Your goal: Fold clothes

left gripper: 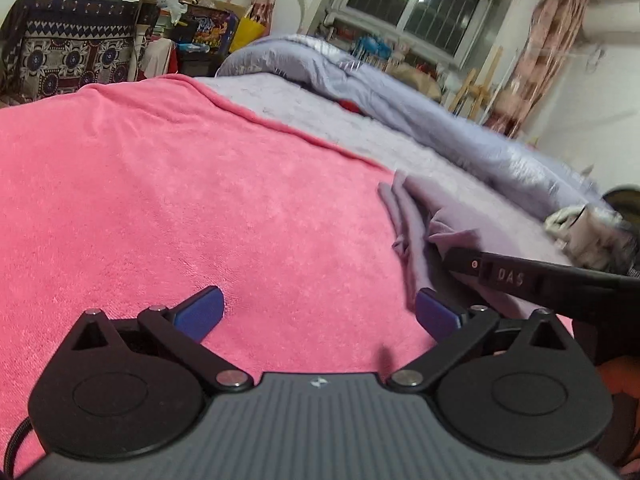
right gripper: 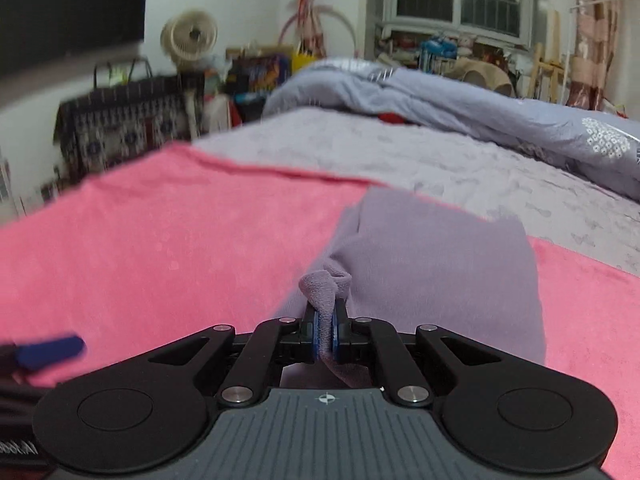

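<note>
Already the right gripper (right gripper: 327, 330) had its blue pads pinched tight on a bunched corner of the mauve garment (right gripper: 436, 264), a small tuft of cloth poking out above the jaws. From that pinch the garment trailed away over the pink towel (right gripper: 160, 240), its far end reaching the towel's back edge where the grey bedsheet (right gripper: 460, 164) began. The hold on a corner rather than the middle looked deliberate — a corner gives a straight line to pull flat or to carry across for a fold.

From the left wrist view, the left gripper (left gripper: 320, 314) stood wide, nothing between its blue fingers (left gripper: 200, 312), poised above bare towel near the front edge. The garment (left gripper: 416, 216) lay to its right as a rumpled, half-rolled strip, and the dark body of the right gripper (left gripper: 520, 276) crossed in from the right side at the cloth. The open jaws suggested the left hand was kept ready for a second corner, so the piece could be stretched between two holds.

By my reading, folding proper had not begun — the cloth was still creased and needed spreading first. The towel seemed laid as a clean working patch on the bed, with the rumpled blue quilt (right gripper: 500, 112) pushed back along the far side.
</note>
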`<state>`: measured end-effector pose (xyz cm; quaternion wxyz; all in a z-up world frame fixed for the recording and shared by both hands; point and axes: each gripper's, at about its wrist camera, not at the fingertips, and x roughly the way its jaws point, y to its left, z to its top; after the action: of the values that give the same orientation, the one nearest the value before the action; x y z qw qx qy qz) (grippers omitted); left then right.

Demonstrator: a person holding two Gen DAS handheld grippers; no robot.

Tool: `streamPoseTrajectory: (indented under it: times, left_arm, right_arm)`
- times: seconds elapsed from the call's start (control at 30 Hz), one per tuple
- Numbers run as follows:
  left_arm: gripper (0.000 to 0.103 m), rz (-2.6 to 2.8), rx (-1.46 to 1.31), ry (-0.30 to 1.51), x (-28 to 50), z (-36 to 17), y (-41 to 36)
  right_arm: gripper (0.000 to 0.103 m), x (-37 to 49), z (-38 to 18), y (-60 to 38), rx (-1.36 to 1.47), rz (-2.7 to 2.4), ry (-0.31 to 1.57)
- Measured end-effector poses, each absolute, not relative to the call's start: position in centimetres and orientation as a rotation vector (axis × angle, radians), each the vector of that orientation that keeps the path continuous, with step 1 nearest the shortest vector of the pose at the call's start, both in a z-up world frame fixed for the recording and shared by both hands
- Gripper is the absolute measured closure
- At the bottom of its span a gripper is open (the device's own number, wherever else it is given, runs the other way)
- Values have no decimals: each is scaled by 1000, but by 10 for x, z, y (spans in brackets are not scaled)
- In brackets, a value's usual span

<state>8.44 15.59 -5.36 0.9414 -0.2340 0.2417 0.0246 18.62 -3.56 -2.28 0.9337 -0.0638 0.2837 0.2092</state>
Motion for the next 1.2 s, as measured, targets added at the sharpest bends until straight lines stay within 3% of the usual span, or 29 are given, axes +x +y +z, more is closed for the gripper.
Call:
streamPoseTrajectory:
  times: [0.17, 0.3, 0.53, 0.67, 0.77, 0.87, 1.07, 1.2]
  left_arm:
    - [1, 33, -673, 319, 51, -50, 196]
    - [1, 66, -507, 348, 58, -32, 192]
    - [1, -23, -350, 360, 96, -1, 152]
    - [1, -170, -287, 415, 149, 10, 122]
    - [1, -235, -100, 497, 194, -1, 77]
    - [2, -120, 277, 634, 212, -38, 34]
    - [2, -98, -18, 686, 190, -54, 73]
    - [1, -101, -31, 692, 198, -56, 73]
  right_arm:
    - [95, 179, -37, -24, -236, 493, 605]
    - [92, 164, -55, -20, -323, 555, 565]
    - [92, 168, -49, -40, -215, 646, 604]
    - [86, 157, -45, -59, -231, 753, 648]
    - [87, 146, -41, -91, -143, 839, 744]
    - [88, 134, -34, -138, -51, 754, 752]
    - [85, 215, 0, -167, 101, 511, 666]
    - [86, 297, -16, -109, 14, 478, 749]
